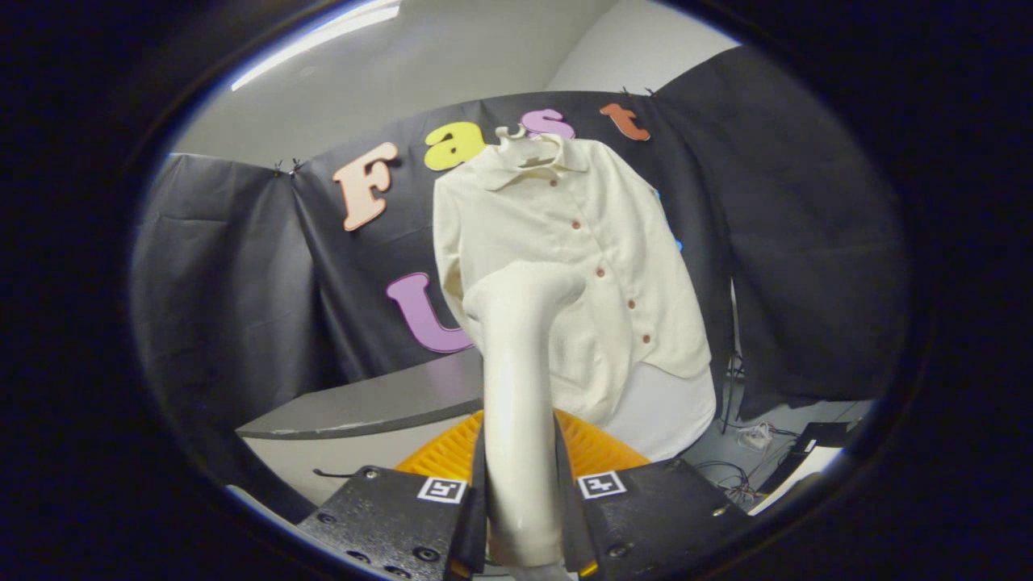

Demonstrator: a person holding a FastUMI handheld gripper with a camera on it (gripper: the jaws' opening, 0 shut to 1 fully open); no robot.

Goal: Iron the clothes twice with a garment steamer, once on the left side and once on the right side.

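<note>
hand-held gripper (520, 516) clamping garment steamer (516, 387), cream shirt (589, 266) beyond, no legible branding

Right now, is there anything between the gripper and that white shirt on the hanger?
In the gripper view, the gripper is shut on the garment steamer, which rises between its fingers; the steamer's head overlaps the shirt. Whether they touch is unclear.

The way straight ahead of the claw (520, 516) is taken up by the cream plastic garment steamer (516, 379) clamped between its fingers, its head reaching the cream buttoned shirt (581, 266) on a hanger. Open room is seen left of the shirt, above the grey table (363, 403). Tangled cables (742, 468) clutter the floor beyond the shirt's right hem.
</note>
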